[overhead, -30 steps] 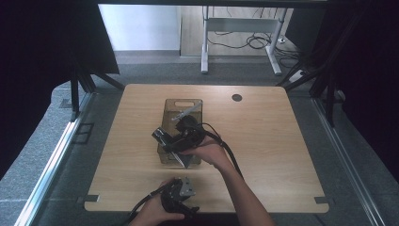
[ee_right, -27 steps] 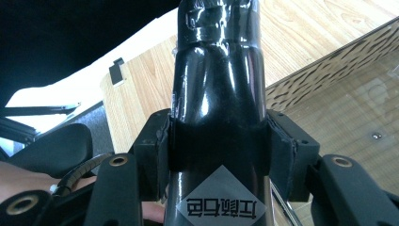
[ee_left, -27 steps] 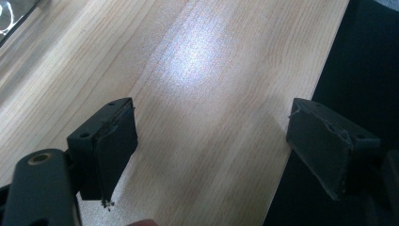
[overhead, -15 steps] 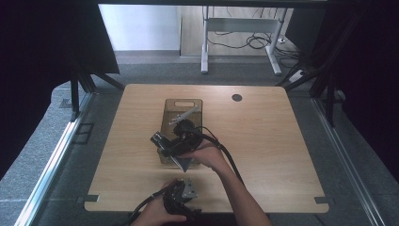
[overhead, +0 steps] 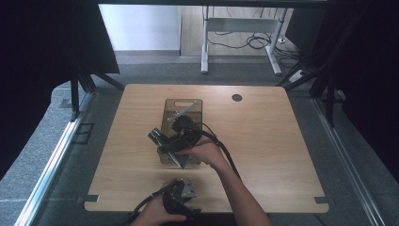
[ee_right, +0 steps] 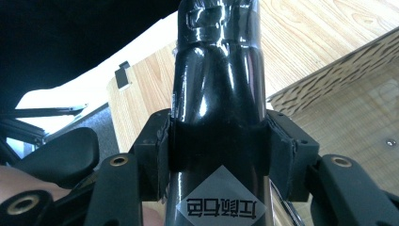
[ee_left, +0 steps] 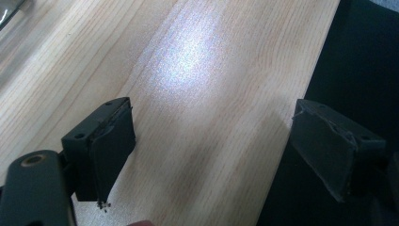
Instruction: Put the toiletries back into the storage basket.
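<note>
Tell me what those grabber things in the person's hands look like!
Each is black. The left gripper has two blocky jaws with flat dark pads and a brass-coloured screw at its base. The right gripper has the same black jaws and brass screws. From above, black cables trail from both, and grey three-cornered plates sit on top. No sleeves show.

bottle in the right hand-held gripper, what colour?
Glossy black bottle, with a grey diamond label; clearest in the right gripper view.

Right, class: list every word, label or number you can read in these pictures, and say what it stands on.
One label: a pale diamond sticker on the glossy black bottle clamped in the right tongs. Its printed characters appear upside down and cannot be read with confidence.
No other text is legible on the table or the clear box.
</note>
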Motion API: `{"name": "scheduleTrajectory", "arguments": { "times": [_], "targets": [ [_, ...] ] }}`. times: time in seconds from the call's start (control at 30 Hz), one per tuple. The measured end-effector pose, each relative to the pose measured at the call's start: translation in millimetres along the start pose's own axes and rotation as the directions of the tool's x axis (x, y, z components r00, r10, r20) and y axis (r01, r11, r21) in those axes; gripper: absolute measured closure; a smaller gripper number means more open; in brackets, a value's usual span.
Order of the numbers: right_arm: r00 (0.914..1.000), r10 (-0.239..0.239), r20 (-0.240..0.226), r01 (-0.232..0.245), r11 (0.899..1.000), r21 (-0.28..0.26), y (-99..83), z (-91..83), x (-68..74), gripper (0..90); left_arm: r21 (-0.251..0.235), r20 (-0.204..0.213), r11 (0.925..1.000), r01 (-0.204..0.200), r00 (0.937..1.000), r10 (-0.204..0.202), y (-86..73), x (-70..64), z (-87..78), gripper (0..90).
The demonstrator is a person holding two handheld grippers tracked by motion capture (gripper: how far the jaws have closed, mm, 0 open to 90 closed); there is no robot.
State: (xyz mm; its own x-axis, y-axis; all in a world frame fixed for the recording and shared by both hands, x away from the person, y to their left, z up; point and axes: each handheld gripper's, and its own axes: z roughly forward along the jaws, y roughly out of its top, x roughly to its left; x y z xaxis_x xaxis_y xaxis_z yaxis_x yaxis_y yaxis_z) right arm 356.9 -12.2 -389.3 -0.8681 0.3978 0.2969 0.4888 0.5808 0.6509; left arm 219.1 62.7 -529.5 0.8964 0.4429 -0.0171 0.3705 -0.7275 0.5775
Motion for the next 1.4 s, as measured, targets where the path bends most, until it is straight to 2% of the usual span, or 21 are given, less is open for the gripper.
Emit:
{"name": "scheduleTrajectory", "arguments": {
  "times": [0.4, 0.43, 0.7, 0.9, 0.93, 1.07, 1.4],
  "targets": [
    [0.9990, 0.043, 0.010, -0.043, 0.999, -0.001, 7.9, 2.4, -8.8, 47.2, 0.000, -0.002, 1.0000, 0.002, 1.0000, -0.002, 0.1, 0.0, -0.4, 15.1],
    [0.9986, 0.050, 0.013, -0.050, 0.999, -0.002, 8.9, 2.4, -10.6, 47.2, 0.002, -0.002, 1.0000, 0.010, 1.0000, -0.010, -0.1, -0.5, -0.6, 15.1],
    [0.9947, 0.099, 0.027, -0.100, 0.995, 0.013, 17.9, 6.8, -25.8, 47.2, 0.003, -0.009, 1.0000, 0.001, 1.0000, -0.001, 0.1, 1.0, -2.9, 15.4],
    [0.9866, 0.158, 0.041, -0.159, 0.987, 0.020, 21.4, 12.7, -43.4, 47.2, -0.006, -0.013, 1.0000, 0.005, 0.9999, -0.005, -0.2, 2.0, -5.0, 15.4],
    [0.9848, 0.168, 0.044, -0.169, 0.985, 0.020, 22.1, 13.3, -46.2, 47.2, -0.019, -0.008, 0.9996, 0.019, 0.9998, -0.019, -0.3, 1.2, -4.6, 15.5],
    [0.9768, 0.205, 0.060, -0.207, 0.978, 0.017, 26.1, 15.8, -55.2, 47.2, -0.016, -0.011, 0.9998, 0.014, 0.9999, -0.014, -0.1, 1.5, -5.9, 15.5],
    [0.9675, 0.239, 0.084, -0.242, 0.970, 0.027, 33.5, 24.1, -62.5, 47.2, -0.017, -0.017, 0.9998, 0.006, 0.9998, -0.006, 0.1, 3.2, -9.3, 15.5]
  ]
}}
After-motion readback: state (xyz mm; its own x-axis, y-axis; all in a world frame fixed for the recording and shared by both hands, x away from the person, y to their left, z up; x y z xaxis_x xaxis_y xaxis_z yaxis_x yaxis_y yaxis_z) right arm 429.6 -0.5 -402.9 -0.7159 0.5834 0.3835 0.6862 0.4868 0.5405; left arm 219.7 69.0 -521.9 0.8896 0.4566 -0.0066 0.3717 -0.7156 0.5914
